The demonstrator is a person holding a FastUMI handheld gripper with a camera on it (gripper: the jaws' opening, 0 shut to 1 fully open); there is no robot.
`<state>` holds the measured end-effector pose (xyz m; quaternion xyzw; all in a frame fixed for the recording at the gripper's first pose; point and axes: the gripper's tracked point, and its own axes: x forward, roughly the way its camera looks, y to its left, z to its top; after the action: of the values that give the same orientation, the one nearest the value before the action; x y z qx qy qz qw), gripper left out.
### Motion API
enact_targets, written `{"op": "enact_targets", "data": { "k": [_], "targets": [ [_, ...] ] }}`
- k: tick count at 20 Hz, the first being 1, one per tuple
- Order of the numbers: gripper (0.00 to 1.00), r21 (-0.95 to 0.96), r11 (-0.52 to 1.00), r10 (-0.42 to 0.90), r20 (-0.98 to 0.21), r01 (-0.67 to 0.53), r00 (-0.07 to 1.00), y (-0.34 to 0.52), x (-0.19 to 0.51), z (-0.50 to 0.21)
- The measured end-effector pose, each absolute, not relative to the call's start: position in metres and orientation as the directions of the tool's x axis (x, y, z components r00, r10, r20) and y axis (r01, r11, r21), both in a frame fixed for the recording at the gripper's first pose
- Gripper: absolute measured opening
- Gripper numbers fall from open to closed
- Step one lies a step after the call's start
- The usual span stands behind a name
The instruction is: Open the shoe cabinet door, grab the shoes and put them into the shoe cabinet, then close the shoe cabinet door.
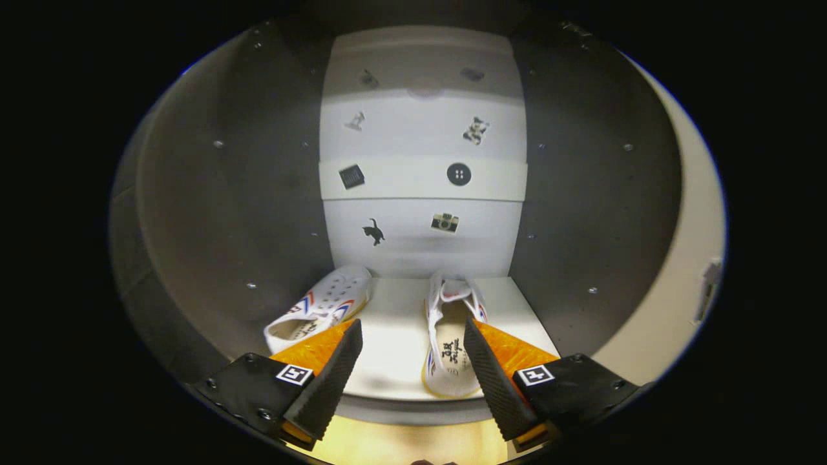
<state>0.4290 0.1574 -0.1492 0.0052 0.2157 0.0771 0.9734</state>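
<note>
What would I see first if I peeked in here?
Two white shoes: the left shoe lies slanted by the dark side wall, the right shoe points straight in. The open gripper, with orange fingers, waits in front. Little stickers dot the white back wall.

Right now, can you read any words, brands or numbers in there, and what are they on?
Insole print inside the right shoe: dark characters, too blurred to read.
Square markers on the open gripper: patterns, no words.
Stickers on the cabinet's back wall: pictures, no text.
Left shoe: stripes, nothing readable.
</note>
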Motion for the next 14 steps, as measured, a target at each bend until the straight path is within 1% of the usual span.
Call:
{"op": "enact_targets", "data": {
  "k": [7, 14],
  "targets": [
    [0.99, 0.033, 0.978, 0.209, -0.244, -0.208, 0.947, 0.162, 0.281, -0.091],
    [0.98, 0.044, 0.980, 0.197, -0.121, -0.193, 0.973, 0.128, 0.160, -0.054]
  ]
}}
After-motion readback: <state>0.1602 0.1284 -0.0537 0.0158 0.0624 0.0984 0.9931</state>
